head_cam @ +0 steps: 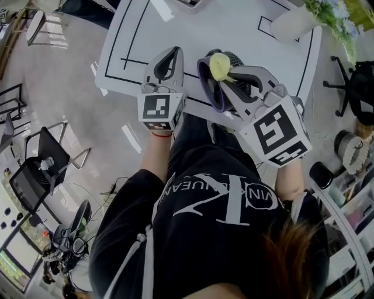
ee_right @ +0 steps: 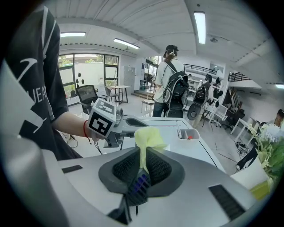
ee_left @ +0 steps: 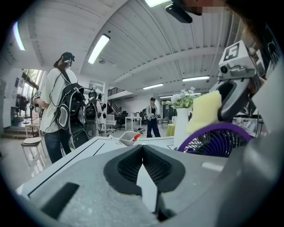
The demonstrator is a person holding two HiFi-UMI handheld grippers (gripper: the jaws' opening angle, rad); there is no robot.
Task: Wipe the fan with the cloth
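A small fan with a purple rim [head_cam: 205, 82] and a dark grille stands at the near edge of the white table [head_cam: 175, 23]. My right gripper [head_cam: 225, 74] is shut on a yellow cloth [head_cam: 219, 66], which sits at the top of the fan's rim. In the right gripper view the cloth [ee_right: 148, 138] sticks up from the closed jaws and the purple fan [ee_right: 140, 184] shows beneath them. My left gripper [head_cam: 173, 54] hovers just left of the fan, shut and empty. In the left gripper view the fan [ee_left: 217, 141], the cloth [ee_left: 203, 111] and the right gripper [ee_left: 230, 95] are at the right.
A white vase [head_cam: 292, 23] with flowers [head_cam: 336, 17] stands at the table's far right. A small white tray [ee_right: 188, 133] lies further along the table. A person with a backpack [ee_left: 62, 111] stands beside the table. Chairs [head_cam: 41, 169] stand on the floor at the left.
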